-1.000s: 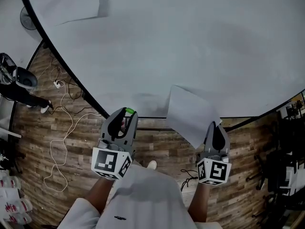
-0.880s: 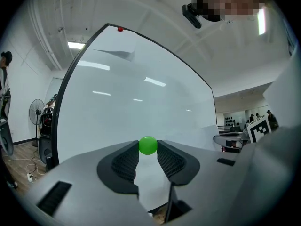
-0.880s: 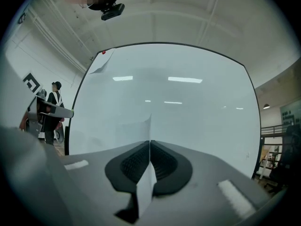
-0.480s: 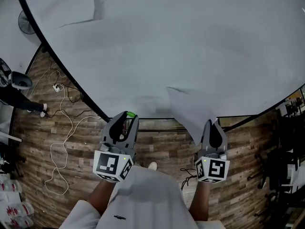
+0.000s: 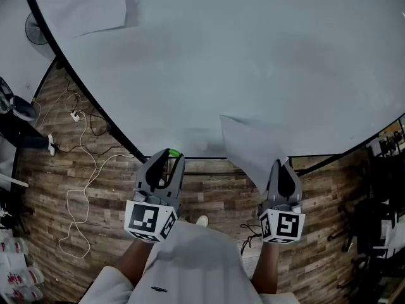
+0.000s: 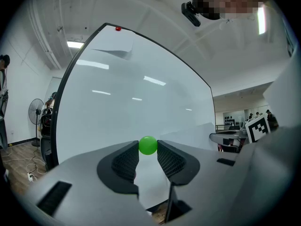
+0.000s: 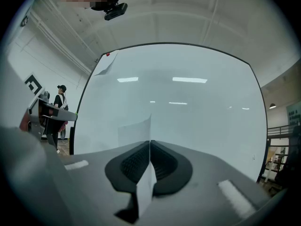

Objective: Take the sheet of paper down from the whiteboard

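Your left gripper (image 5: 169, 156), lower left of centre, is clamped on a little green ball (image 5: 172, 152) and sits well apart from the paper, so it's no help here. The sheet of paper (image 5: 250, 145) hangs across the whiteboard's (image 5: 253, 56) bottom edge. Its long side runs up-left from your right gripper (image 5: 283, 164), which is pinched tight on its lower corner. So I'd reckon the pull goes down-right, off the board.

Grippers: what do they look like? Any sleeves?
The left gripper and right gripper are grey, with tapered shells, black textured pads and a black-and-white marker cube at the rear. White top; forearms unsleeved.
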Demonstrator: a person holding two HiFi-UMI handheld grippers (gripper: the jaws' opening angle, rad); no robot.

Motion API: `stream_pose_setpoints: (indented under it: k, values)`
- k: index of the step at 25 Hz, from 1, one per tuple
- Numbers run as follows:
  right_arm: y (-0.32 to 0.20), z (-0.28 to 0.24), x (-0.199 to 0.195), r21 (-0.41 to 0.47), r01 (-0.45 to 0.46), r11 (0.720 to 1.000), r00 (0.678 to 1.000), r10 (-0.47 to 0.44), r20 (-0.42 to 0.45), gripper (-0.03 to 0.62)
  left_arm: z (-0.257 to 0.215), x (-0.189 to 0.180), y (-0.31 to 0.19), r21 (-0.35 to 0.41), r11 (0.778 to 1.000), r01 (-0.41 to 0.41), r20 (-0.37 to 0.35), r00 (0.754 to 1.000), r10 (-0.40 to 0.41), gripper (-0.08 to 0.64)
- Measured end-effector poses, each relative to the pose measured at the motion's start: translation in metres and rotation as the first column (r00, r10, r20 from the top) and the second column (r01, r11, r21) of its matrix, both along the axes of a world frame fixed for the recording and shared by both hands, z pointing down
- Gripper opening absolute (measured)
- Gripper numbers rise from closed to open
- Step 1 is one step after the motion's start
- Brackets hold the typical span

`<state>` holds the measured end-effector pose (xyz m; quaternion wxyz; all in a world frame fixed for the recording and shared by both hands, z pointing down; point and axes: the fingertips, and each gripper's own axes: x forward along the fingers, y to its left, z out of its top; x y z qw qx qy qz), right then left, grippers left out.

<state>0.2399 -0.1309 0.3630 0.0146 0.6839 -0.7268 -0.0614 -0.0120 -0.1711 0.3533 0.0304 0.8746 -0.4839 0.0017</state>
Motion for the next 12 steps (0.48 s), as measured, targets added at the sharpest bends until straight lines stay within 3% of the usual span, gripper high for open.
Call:
stream_pose_setpoints:
  k: [12]
  values:
    - [-0.0003, 0.0007, -0.0029, -0.009, 0.013, 1.0, 1.0, -0.013, -0.006, 0.011, 0.0017, 0.0033, -0.0013, -0.008, 1.0, -0.003, 0.006, 1.0, 0.003, 0.126]
